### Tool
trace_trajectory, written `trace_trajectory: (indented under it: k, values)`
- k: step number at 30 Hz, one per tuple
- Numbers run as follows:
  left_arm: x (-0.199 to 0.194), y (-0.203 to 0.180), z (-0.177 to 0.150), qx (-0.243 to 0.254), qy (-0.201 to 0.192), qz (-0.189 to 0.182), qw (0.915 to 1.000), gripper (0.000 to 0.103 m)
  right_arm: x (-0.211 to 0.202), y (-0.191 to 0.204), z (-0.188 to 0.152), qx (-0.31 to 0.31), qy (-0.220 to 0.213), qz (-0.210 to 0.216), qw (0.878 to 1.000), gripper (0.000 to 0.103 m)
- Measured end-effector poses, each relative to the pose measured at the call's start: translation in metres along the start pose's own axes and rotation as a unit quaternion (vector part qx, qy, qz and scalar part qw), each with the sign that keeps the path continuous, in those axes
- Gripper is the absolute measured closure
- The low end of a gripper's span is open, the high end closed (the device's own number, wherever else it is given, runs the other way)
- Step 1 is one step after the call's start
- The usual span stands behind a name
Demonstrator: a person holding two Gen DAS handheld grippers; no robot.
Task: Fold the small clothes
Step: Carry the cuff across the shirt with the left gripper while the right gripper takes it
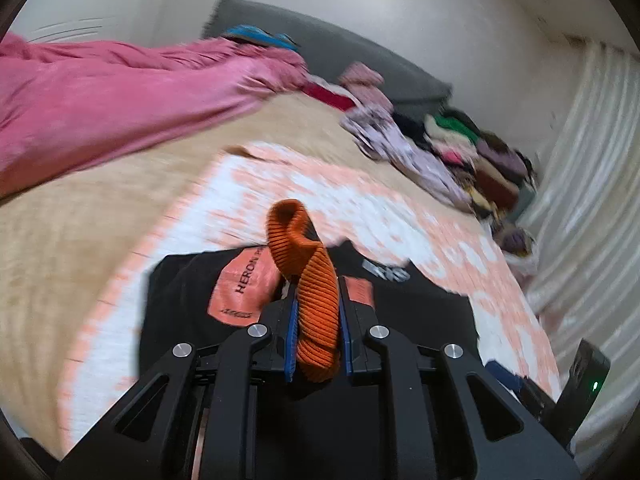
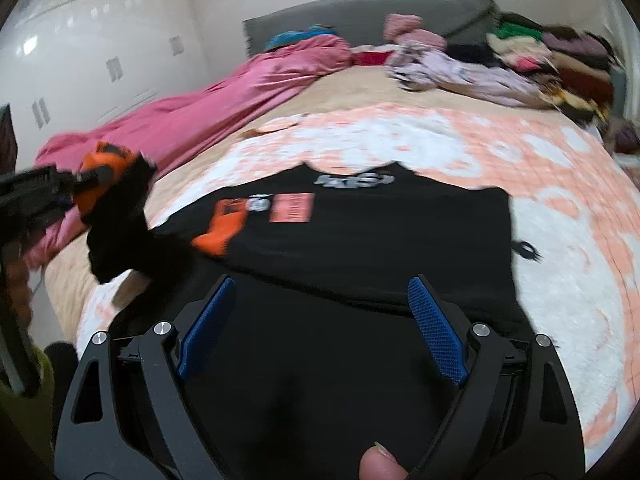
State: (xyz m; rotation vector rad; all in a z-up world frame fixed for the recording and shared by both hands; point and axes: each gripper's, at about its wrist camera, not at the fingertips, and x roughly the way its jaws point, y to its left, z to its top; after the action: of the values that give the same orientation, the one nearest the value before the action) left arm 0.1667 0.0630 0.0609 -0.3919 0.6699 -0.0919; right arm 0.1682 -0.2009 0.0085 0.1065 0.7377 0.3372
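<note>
A black top point(image 2: 360, 240) with orange patches and orange ribbed cuffs lies spread on the peach-and-white quilt point(image 2: 560, 184). My left gripper point(image 1: 318, 304) is shut on one orange ribbed cuff point(image 1: 308, 264) and holds that sleeve lifted off the bed at the garment's left side; it also shows in the right wrist view point(image 2: 80, 184). The other orange cuff point(image 2: 218, 232) lies on the garment's chest. My right gripper point(image 2: 320, 312) is open and empty, low over the garment's near part. The black top also shows under the left gripper point(image 1: 192, 280).
A pink blanket point(image 2: 200, 108) is bunched along the bed's left side. A pile of mixed clothes point(image 2: 520, 60) lies at the far right by the grey headboard point(image 2: 360, 12). A curtain point(image 1: 592, 200) hangs at the bed's right. White wardrobe doors point(image 2: 80, 40) stand on the left.
</note>
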Motion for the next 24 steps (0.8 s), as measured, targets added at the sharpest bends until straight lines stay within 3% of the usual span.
trace_trajectory:
  k: [6, 12, 16, 19, 20, 24]
  values:
    - [0.053, -0.046, -0.027, 0.035, 0.053, -0.025, 0.9977, 0.089, -0.013, -0.057, 0.004, 0.063, -0.021, -0.025, 0.997, 0.023]
    - [0.093, -0.07, -0.054, 0.065, 0.102, -0.063, 0.9907, 0.101, -0.019, -0.089, 0.005, 0.099, -0.033, -0.05, 0.993, 0.023]
    - [0.1, -0.079, -0.071, 0.09, 0.128, -0.082, 0.9843, 0.101, -0.017, -0.092, 0.004, 0.102, -0.03, -0.051, 0.993, 0.024]
    - [0.088, -0.073, -0.069, 0.102, 0.118, -0.081, 0.9844, 0.1, -0.006, -0.083, 0.001, 0.098, -0.015, -0.028, 0.995, 0.024]
    - [0.084, -0.07, -0.066, 0.106, 0.113, -0.078, 0.9848, 0.099, -0.003, -0.079, 0.0, 0.094, -0.009, -0.02, 0.995, 0.024]
    - [0.071, -0.048, -0.045, 0.133, 0.075, -0.027, 0.988, 0.075, 0.016, -0.043, -0.006, 0.059, 0.022, 0.015, 0.998, 0.026]
